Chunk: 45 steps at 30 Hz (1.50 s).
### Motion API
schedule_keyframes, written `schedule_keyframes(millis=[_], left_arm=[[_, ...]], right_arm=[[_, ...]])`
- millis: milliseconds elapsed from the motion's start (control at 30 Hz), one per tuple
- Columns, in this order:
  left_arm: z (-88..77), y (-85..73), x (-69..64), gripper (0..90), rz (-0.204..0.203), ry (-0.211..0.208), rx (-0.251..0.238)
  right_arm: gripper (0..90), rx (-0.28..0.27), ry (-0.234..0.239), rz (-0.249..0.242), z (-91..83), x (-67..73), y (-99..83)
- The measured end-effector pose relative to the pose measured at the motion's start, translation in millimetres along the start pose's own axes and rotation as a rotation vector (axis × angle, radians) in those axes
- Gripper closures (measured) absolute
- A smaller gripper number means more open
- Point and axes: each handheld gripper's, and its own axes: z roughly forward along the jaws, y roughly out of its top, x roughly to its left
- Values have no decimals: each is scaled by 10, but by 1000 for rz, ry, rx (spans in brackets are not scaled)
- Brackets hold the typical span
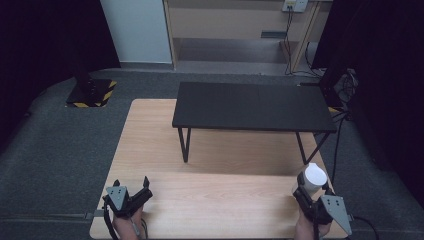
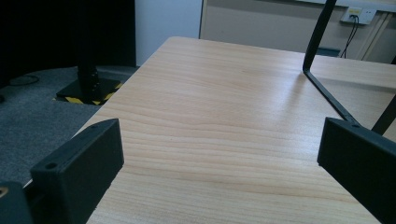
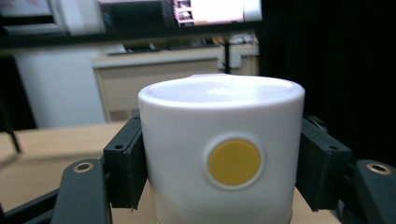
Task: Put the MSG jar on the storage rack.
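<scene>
The right hand-held gripper (image 3: pixel 219 154) is clamped on the upright white cup (image 3: pixel 220 149) at the tabletop's (image 1: pixel 220 200) near right corner, while the left hand-held gripper (image 2: pixel 219 154), wide open and empty, sits well apart.

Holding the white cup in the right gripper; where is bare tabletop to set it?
Bare wood runs between the left gripper and the right gripper holding the white cup. Tighter: the wooden table under the black bench, between its legs.
</scene>
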Motion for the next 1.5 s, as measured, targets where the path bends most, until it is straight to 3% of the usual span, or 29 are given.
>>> schedule_keyframes(millis=[100, 233, 333, 467, 567, 767, 967, 1067, 1300, 1500], left_arm=[[1, -3, -5, 0, 3, 0, -2], [5, 0, -9, 0, 7, 0, 0], [9, 2, -11, 0, 12, -2, 2], [5, 0, 1, 0, -1, -2, -1], [4, -1, 3, 0, -3, -2, -2], [7, 2, -15, 0, 15, 1, 2], [9, 4, -22, 0, 26, 1, 5], [16, 5, -38, 0, 46, -1, 8], [16, 5, -38, 0, 42, -1, 8], [13, 2, -30, 0, 35, -2, 5]], right_arm=[[304, -13, 44, -4, 99, 27, 327], [304, -5, 114, 56, 318, -15, 855], [304, -39, 151, 60, 524, -28, 1163], [304, -77, 177, 51, 873, -32, 1458], [304, -88, 186, 64, 1170, -41, 1579], [304, -59, 129, 45, 1670, 32, 1627], [304, -31, 98, 26, 1967, 25, 1519], [304, -51, 100, 29, 2017, 8, 1430], [304, -46, 92, -19, 2065, 79, 1438], [305, -46, 90, -29, 2071, 91, 1435]])
